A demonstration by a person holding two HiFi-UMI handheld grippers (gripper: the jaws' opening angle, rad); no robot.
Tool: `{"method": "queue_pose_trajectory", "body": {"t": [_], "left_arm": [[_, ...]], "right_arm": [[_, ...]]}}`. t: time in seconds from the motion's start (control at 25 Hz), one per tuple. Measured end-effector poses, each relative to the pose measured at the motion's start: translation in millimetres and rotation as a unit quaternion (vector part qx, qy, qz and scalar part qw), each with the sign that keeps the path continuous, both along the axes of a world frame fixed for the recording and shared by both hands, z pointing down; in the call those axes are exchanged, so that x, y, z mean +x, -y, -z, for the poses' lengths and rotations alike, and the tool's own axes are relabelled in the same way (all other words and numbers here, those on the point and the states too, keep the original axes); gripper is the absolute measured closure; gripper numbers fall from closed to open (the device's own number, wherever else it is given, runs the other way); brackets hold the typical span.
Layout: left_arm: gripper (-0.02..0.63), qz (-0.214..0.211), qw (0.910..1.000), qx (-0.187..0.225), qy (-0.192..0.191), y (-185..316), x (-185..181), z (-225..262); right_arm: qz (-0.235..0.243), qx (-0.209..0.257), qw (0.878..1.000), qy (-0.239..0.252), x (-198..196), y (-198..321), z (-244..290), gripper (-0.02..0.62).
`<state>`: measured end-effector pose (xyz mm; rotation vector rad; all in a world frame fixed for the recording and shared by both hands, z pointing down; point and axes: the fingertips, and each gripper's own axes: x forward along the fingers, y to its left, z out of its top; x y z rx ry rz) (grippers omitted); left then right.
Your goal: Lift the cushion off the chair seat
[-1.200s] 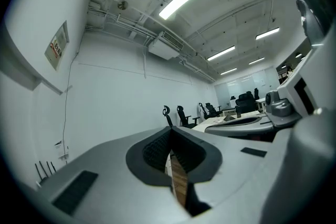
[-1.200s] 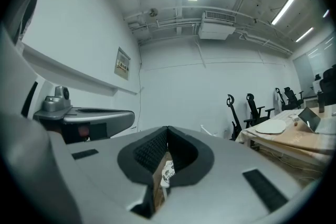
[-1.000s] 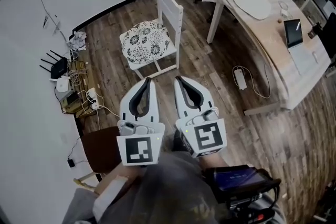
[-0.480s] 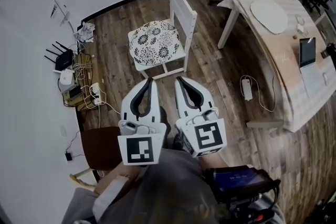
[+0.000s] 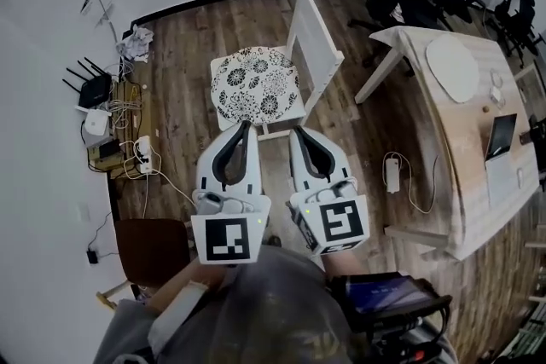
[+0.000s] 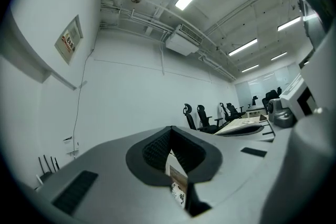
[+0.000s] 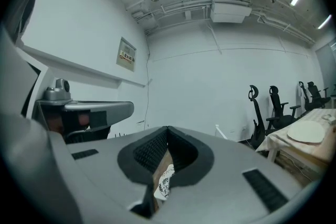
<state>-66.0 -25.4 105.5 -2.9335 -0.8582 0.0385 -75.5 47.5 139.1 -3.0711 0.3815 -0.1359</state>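
- Our left tool (image 5: 245,125) and right tool (image 5: 296,132) are both closed and empty.
- The round black-and-white floral cushion (image 5: 256,85) lies at twelve o'clock, nearer the left tool.

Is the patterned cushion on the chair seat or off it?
On the seat: the cushion lies flat on the white chair, and the left gripper and right gripper have their jaws shut on nothing.

No words or numbers I can read from here, small wall notice (image 6: 70,39) with a red heading, its print too fine for me, black-and-white square code marker (image 5: 232,239) on my left gripper (image 5: 244,126), second marker (image 5: 340,222) on my right gripper (image 5: 295,130), patterns only.
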Motion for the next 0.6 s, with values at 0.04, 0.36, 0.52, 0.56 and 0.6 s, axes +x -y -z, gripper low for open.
{"method": "queue_pose_trajectory", "body": {"t": [0.04, 0.36, 0.52, 0.56, 0.6], "left_arm": [[0.6, 0.004, 1.0, -0.002, 0.002, 3, 12, 0], [0.6, 0.029, 0.9993, -0.02, 0.014, 21, 100, -1], [0.6, 0.037, 0.999, -0.023, 0.011, 30, 135, -1], [0.6, 0.038, 0.999, -0.022, 0.009, 32, 142, 0], [0.6, 0.039, 0.999, -0.022, 0.008, 34, 147, 1]], "right_arm": [[0.0, 0.0, 1.0, 0.004, 12, 0, -1, 0.588], [0.025, -0.016, 0.999, 0.012, 101, 12, -2, 0.588], [0.036, -0.023, 0.999, 0.012, 136, 21, 0, 0.588], [0.038, -0.023, 0.999, 0.011, 143, 24, 1, 0.588], [0.04, -0.024, 0.999, 0.01, 149, 27, 1, 0.588]]}}
